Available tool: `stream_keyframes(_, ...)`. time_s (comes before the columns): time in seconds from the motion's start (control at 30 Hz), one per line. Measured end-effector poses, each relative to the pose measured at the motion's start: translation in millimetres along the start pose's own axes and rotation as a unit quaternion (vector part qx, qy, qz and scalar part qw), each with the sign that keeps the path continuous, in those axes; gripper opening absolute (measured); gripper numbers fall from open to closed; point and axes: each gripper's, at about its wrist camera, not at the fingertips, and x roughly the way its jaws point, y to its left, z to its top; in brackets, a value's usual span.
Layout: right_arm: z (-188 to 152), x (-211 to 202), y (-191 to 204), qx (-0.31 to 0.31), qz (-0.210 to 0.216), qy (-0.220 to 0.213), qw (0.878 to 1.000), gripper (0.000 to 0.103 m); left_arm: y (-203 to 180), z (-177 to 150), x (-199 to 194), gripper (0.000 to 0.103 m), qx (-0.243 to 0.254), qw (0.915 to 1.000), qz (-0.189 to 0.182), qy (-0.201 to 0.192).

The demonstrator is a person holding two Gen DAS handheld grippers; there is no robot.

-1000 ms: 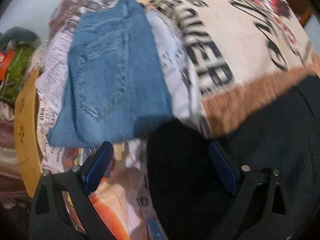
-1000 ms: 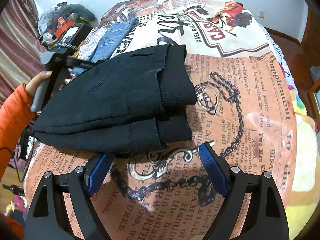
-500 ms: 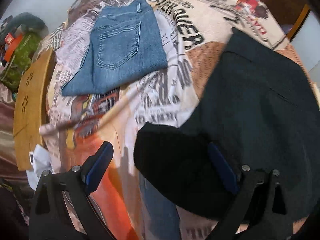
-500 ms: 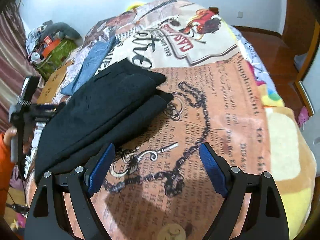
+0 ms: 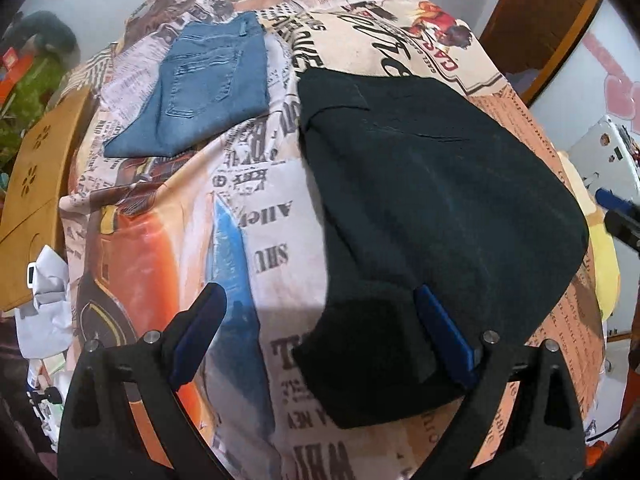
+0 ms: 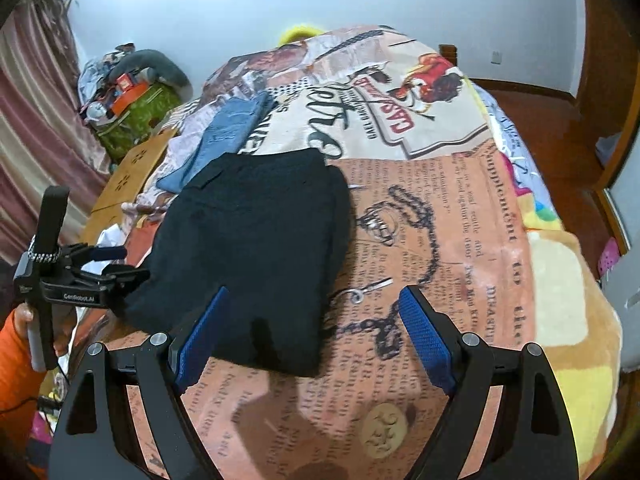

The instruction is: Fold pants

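A pair of black fabric pants, folded into a thick flat packet, lies on a bed covered with a printed blanket in orange, cream and newspaper-like patterns. The packet sits near the left side of the bed, with its pocket seam facing up.

Beyond the black pants, towards the head of the bed, a folded pair of blue denim jeans lies flat with a back pocket on top. The two folded items are near each other but they do not touch; a strip of blanket shows between them.

The left hand-held gripper hangs above the near corner of the black pants. Its blue-padded fingers are spread wide, and the cloth below is not pinched. In the right wrist view this tool appears at the left edge of the bed, held by a hand in an orange sleeve.

The right hand-held gripper is also spread wide, above the near edge of the black pants and the blanket, and it holds nothing.

A yellowish wooden board with flower-shaped cut-outs stands beside the bed on the left.
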Motion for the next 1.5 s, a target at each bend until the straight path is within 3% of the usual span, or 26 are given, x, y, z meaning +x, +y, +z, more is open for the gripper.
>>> stream_keyframes(0.1,-4,15,3,-0.001,0.000,0.013,1.000,0.084,6,-9,-1,0.097,0.000,0.9998,0.017,-0.008)
stream_keyframes(0.17,-9,27,6,-0.007,-0.005,0.028,1.000,0.064,12,-17,-2,0.097,-0.011,0.9998,0.013,-0.014)
stream_keyframes(0.27,-17,38,7,-0.011,0.009,0.039,0.999,0.051,23,-28,-3,0.097,-0.031,0.9991,0.022,-0.020)
stream_keyframes(0.33,-20,38,8,-0.022,0.010,0.033,0.999,0.047,30,-35,-1,0.097,-0.042,0.9983,0.032,-0.022)
stream_keyframes(0.47,-25,35,12,-0.035,0.005,0.028,0.999,0.039,42,-44,1,0.097,-0.074,0.9968,0.019,-0.023)
stream_keyframes(0.6,-24,32,10,-0.030,0.007,0.033,0.999,0.037,43,-45,1,0.097,-0.073,0.9965,0.030,-0.027)
stream_keyframes(0.73,-18,30,9,-0.029,0.004,0.054,0.998,0.038,44,-33,-3,0.096,-0.076,0.9966,0.031,-0.006)
stream_keyframes(0.9,1,20,7,-0.028,-0.008,0.044,0.999,0.043,37,0,-25,0.096,-0.040,0.9957,0.074,-0.039)
stream_keyframes(0.97,13,17,5,-0.025,-0.007,0.028,0.999,0.050,35,15,-30,0.096,-0.035,0.9956,0.071,-0.051)
stream_keyframes(1.23,60,37,-1,-0.031,-0.009,0.010,0.999,0.051,19,73,-17,0.096,-0.019,0.9964,0.048,-0.067)
stream_keyframes(1.5,89,94,-8,-0.040,-0.003,0.044,0.998,0.051,4,117,21,0.096,-0.002,0.9982,0.028,-0.053)
